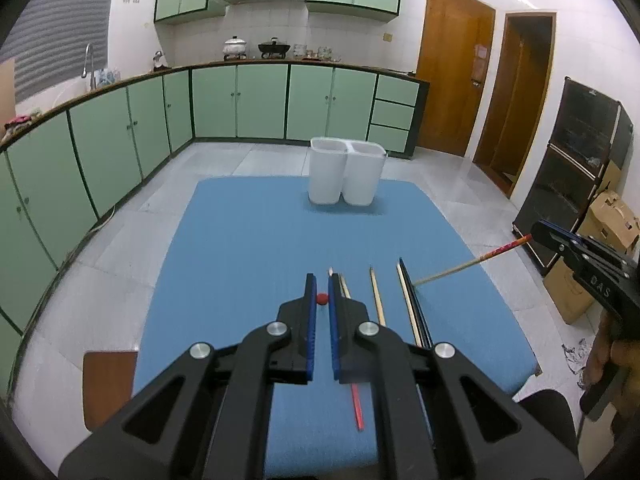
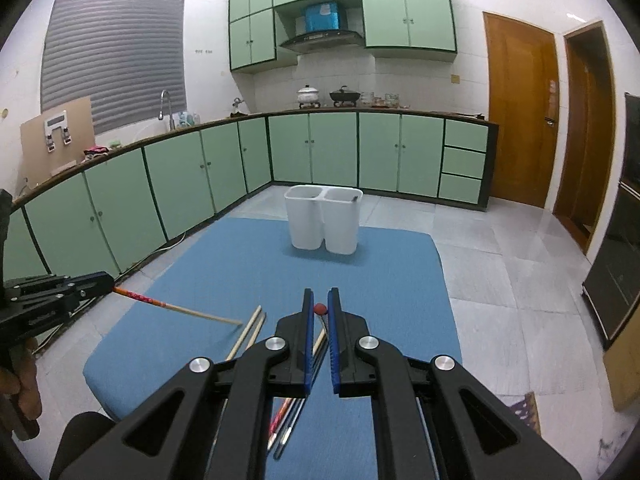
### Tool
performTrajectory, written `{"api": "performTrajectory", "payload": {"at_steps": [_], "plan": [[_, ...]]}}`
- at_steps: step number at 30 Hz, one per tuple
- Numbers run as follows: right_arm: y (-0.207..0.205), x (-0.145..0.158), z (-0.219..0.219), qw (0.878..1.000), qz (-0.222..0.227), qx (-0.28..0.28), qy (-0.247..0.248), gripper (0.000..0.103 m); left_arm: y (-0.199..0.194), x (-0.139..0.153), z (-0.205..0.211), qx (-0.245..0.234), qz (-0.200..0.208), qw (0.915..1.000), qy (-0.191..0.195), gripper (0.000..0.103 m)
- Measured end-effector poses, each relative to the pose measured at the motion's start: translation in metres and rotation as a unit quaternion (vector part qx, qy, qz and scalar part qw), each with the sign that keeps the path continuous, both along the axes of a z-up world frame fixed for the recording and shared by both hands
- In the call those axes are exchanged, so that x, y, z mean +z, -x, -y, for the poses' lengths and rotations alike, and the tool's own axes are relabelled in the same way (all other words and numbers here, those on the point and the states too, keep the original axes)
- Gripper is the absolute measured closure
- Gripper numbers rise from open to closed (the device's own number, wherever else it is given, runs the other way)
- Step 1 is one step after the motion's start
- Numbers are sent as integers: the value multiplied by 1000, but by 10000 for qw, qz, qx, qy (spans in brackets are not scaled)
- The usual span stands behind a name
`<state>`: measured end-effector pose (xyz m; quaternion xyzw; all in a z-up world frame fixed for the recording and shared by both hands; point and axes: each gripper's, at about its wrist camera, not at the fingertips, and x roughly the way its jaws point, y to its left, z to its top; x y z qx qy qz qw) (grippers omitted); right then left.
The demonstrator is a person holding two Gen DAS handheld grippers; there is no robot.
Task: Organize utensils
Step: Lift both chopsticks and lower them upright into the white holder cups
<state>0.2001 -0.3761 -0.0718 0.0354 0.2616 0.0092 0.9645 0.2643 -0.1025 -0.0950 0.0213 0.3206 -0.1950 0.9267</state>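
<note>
Both claws are clamped narrow, each on one chopstick! The left claw (image 1: pixel 320 280) pinches the red-ended left-hand chopstick (image 2: pixel 192 312) by its patterned end, and the pale tip slants down to the blue mat (image 1: pixel 248 240), well short of the white two-compartment holder (image 1: pixel 344 176). The right claw (image 2: pixel 319 293) grips the right-hand chopstick (image 1: pixel 460 268) the same way, with its tip dipping to the mat, well this side of the holder. The holder stands upright at the far end of the mat, on the desk. The loose chopsticks (image 1: pixel 377 296) lie flat in a row on the mat, well apart from the holder on the side nearest the claws, roughly pointing toward it. A dark pair (image 1: pixel 412 300) lies just beside them.
</note>
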Motion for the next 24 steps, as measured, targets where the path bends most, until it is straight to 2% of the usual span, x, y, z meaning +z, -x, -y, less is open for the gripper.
{"api": "performTrajectory", "payload": {"at_steps": [12,19,24], "plan": [[-76,31,6,9970,-653,418,70,97,-62,31,19,-317,-74,9994,-93,98],[-97,52,6,9958,-724,532,188,97,-90,53,28,-421,-52,9990,-118,98],[-118,80,8,9962,-639,521,289,97,-110,84,41,-477,140,9987,-91,98]]}}
